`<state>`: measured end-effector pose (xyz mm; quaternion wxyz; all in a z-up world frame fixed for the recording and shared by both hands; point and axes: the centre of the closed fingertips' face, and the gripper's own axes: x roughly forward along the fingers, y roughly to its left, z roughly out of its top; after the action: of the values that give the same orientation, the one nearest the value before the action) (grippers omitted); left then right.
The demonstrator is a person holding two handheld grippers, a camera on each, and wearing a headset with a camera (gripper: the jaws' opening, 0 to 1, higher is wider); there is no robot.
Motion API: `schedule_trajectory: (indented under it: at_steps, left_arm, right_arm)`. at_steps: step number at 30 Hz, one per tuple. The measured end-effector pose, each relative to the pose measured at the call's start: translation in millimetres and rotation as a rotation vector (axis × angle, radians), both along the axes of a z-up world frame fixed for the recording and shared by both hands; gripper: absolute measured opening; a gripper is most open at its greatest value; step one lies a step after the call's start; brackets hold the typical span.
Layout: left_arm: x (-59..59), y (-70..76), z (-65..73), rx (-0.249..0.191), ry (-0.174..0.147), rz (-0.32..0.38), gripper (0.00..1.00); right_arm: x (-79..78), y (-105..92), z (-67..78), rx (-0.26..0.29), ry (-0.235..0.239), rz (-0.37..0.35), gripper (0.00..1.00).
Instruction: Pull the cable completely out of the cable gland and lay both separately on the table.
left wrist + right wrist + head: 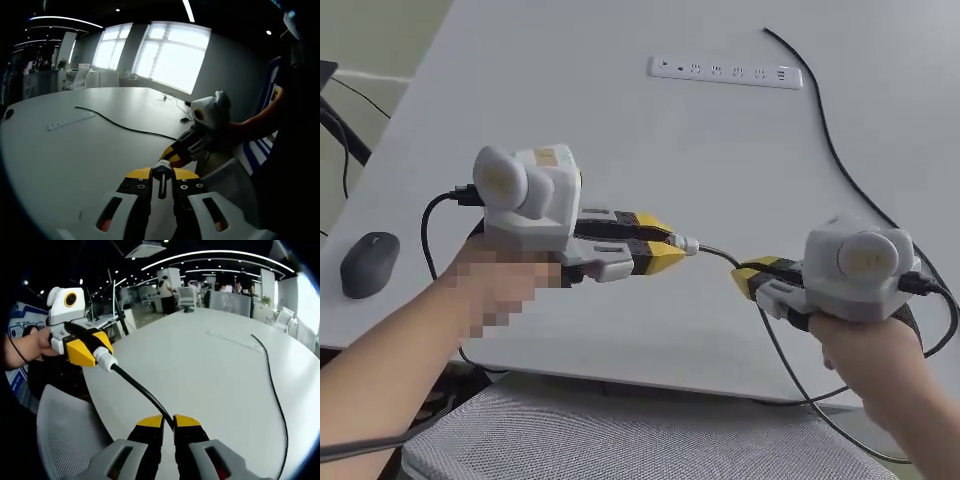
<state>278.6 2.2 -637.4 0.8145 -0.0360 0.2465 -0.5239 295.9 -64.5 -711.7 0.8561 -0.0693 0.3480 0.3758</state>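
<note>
The person holds both grippers up over the near edge of the white table (pixel 620 150), tips facing each other. The left gripper (pixel 665 251) has its yellow-tipped fingers closed on the cable gland (pixel 686 243), a small pale fitting that sticks out just past the fingertips. In the left gripper view the cable gland (pixel 161 171) sits pinched between the two fingers, pointing straight ahead.

From the front of the gland a black cable (pixel 717 255) runs across the short gap to the right gripper (pixel 748 274), whose fingers are clamped on it right at their tips. In the right gripper view the cable (pixel 145 390) rises from between the closed fingers and curves up into the gland (pixel 104 359), so it is seated in the gland, not pulled out. Behind the right fingers the rest of the cable droops down past the table edge toward a mesh chair (pixel 620 440). Gland and cable are both held in the air above the table.

Well beyond the fingertips lie a white power strip (pixel 725 72) and a black lead (pixel 830 150). A dark mouse (pixel 368 262) sits behind the left fingers, off to the outer side.
</note>
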Motion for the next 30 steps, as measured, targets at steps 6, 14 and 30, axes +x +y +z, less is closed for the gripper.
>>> schedule_trajectory:
  at_steps: [6, 14, 30]
  left_arm:
    - [1.9, 1.5, -2.2, 0.011, 0.002, 0.010, 0.15]
    - [1.0, 2.5, -0.8, 0.010, 0.002, 0.012, 0.15]
    - [-1.0, 2.9, -0.1, 0.005, 0.006, 0.013, 0.15]
  right_arm:
    - [0.7, -0.7, 6.9, -0.043, -0.057, 0.051, 0.10]
    - [-0.7, 27.0, 41.5, -0.066, -0.213, 0.209, 0.22]
    - [-13.2, 62.6, 53.8, -0.198, -0.417, 0.460, 0.03]
